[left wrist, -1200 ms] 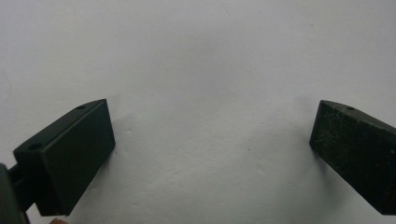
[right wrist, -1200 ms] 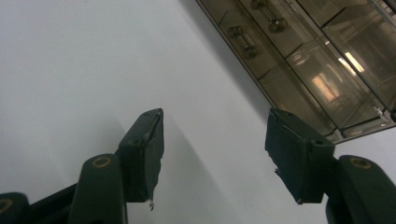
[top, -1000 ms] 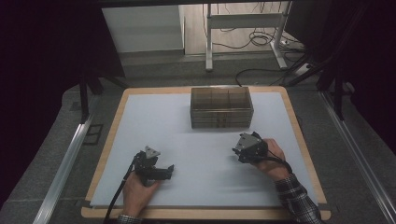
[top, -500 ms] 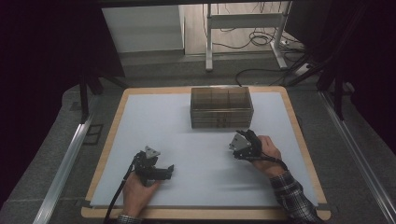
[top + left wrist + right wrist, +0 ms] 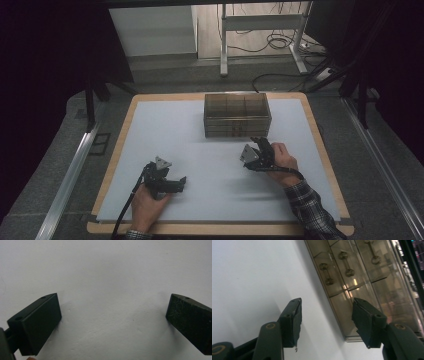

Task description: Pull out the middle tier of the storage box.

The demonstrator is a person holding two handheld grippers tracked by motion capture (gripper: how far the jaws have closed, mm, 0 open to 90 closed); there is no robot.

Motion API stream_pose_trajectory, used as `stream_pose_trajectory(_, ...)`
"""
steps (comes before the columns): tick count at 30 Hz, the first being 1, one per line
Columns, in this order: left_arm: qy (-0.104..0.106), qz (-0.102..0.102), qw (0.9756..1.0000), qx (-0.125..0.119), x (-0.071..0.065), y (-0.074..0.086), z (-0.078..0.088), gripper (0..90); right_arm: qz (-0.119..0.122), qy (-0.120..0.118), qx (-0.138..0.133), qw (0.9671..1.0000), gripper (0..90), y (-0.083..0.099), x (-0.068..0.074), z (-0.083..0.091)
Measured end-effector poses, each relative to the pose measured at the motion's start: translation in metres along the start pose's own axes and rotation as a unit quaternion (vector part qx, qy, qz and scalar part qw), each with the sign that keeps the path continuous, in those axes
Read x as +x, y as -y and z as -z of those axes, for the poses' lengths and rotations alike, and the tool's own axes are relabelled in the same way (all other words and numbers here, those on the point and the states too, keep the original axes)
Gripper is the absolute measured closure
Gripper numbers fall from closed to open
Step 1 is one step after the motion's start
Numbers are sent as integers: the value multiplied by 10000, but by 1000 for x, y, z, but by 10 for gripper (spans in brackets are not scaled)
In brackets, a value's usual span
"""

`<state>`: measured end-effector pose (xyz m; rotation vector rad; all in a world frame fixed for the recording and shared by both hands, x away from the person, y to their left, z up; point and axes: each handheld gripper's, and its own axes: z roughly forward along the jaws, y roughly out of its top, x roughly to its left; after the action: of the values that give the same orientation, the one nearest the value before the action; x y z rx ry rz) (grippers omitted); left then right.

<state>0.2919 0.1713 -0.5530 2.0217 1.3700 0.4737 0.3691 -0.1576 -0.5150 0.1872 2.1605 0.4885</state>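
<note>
**Right gripper closing in on drawer box**

Approach step. Right gripper sits just below the clear drawer box at 12 o'clock on the white mat; jaws half-spread, just been narrowing, nothing between them. Left gripper rests at 7 o'clock, jaws wide, empty. Next: probably line up on a drawer handle and pinch.

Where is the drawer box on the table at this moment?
In the high view the drawer box stands at the far middle of the white mat, just beyond the right gripper. In the right gripper view its front lies ahead of the open jaws.
</note>
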Motion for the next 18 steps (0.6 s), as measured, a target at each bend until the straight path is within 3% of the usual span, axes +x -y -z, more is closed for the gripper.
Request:
stream_pose_trajectory(8,0,0,10000,0,0,0,0,0,433,288,73,9986,503,-6,3,-6)
stream_pose_trajectory(18,0,-1,10000,0,0,0,0,0,870,633,179,9940,542,-13,5,-16)
